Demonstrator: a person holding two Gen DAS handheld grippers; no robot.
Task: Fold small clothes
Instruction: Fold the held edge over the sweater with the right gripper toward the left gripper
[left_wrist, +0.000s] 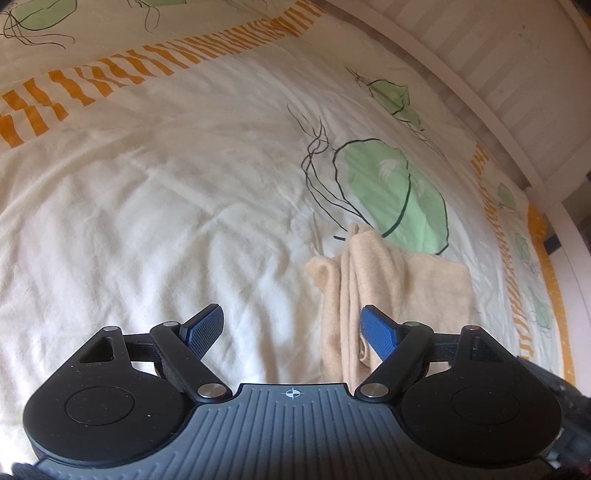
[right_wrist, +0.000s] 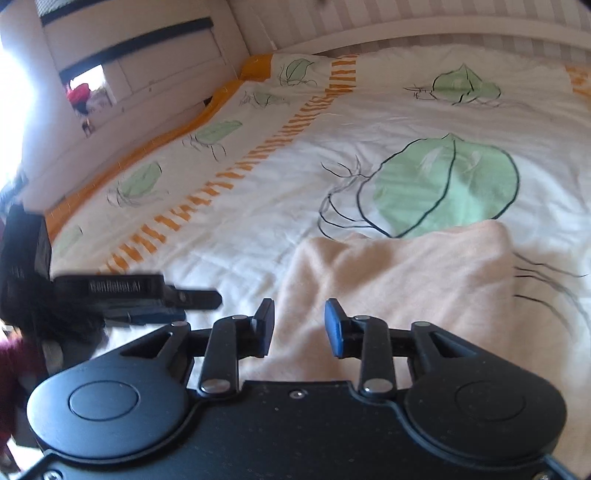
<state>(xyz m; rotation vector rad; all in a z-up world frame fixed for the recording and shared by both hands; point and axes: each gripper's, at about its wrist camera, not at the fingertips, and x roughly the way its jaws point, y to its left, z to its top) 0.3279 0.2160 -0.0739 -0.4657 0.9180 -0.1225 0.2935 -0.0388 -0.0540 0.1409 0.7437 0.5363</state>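
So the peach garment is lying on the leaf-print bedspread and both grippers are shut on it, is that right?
Not quite: the peach garment does lie on the leaf-print bedspread, but neither gripper holds it. The left wrist view shows the left gripper open, and the right wrist view shows the right gripper open.

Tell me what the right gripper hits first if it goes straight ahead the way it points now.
Most likely the peach cloth: it fills the view directly ahead of the open right gripper, lying on the bedspread. How near it is cannot be judged, but nothing else shows in that line.
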